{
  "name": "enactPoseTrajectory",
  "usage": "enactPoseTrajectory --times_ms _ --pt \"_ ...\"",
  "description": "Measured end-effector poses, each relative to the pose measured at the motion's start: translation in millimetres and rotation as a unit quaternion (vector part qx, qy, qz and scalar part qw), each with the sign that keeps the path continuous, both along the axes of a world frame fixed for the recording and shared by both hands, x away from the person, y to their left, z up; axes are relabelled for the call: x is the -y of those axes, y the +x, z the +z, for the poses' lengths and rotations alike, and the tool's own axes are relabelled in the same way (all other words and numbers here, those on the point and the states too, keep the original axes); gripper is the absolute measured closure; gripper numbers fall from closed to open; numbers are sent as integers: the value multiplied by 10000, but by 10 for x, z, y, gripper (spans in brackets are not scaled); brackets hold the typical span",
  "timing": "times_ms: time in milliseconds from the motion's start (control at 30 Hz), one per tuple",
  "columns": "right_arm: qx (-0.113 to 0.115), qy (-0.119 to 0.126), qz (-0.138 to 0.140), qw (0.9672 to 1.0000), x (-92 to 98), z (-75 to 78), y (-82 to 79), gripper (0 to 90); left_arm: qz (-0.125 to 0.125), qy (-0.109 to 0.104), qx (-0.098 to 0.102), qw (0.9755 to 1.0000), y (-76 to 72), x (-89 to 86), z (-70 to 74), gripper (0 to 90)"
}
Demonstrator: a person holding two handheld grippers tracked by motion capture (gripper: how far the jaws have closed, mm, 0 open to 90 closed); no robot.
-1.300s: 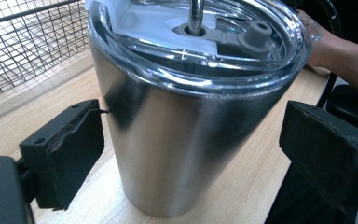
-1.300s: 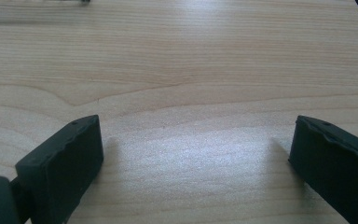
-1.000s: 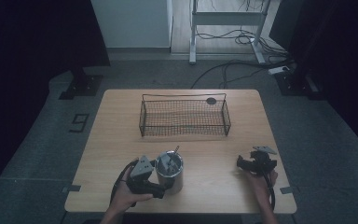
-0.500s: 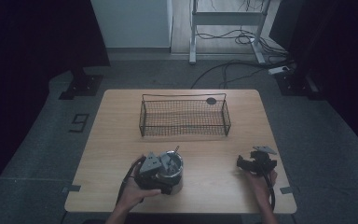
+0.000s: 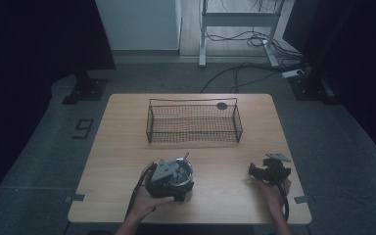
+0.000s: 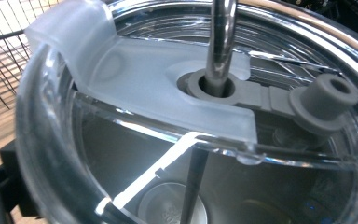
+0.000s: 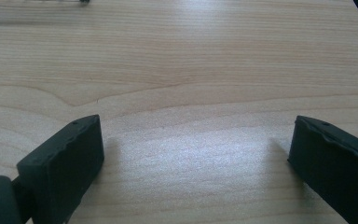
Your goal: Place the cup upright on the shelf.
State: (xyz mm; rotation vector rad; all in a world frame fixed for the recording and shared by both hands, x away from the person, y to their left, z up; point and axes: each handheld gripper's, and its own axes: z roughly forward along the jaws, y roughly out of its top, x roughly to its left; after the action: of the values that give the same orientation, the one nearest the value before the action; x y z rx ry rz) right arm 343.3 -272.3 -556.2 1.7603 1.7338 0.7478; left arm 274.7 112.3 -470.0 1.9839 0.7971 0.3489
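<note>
Your steel tumbler (image 5: pixel 178 177) stands at the table's (image 5: pixel 127 147) near edge, stiff, smooth-walled and likely slippery, so take it around the body. Your left gripper (image 5: pixel 169 178) sits over its clear lid (image 6: pixel 168 93) by the metal straw (image 6: pixel 221 42); its jaws have just been opening then easing in, but I cannot tell if they grip. Your right gripper (image 7: pixel 193 158) rests released, well apart.

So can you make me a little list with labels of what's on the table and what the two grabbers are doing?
table: light wood
basket: black wire, at the far side
cup: shiny metal, clear lid, metal straw through the lid's hole
left gripper: right over the cup near the front edge; jaws have just been opening and closing, grip cannot be told
right gripper: open, nothing between the jaws, low over bare wood
</note>
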Motion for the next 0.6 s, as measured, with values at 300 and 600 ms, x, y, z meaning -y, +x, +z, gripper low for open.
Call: enactPoseTrajectory --times_ms 300,600 --pt "-4 7 -5 10000 0 0 0 30 1 27 66 10000 -10 -4 6 27" --pt "-4 8 -3 10000 1 0 0 30 85 -44 108 9999 -16 -25 -1 30"
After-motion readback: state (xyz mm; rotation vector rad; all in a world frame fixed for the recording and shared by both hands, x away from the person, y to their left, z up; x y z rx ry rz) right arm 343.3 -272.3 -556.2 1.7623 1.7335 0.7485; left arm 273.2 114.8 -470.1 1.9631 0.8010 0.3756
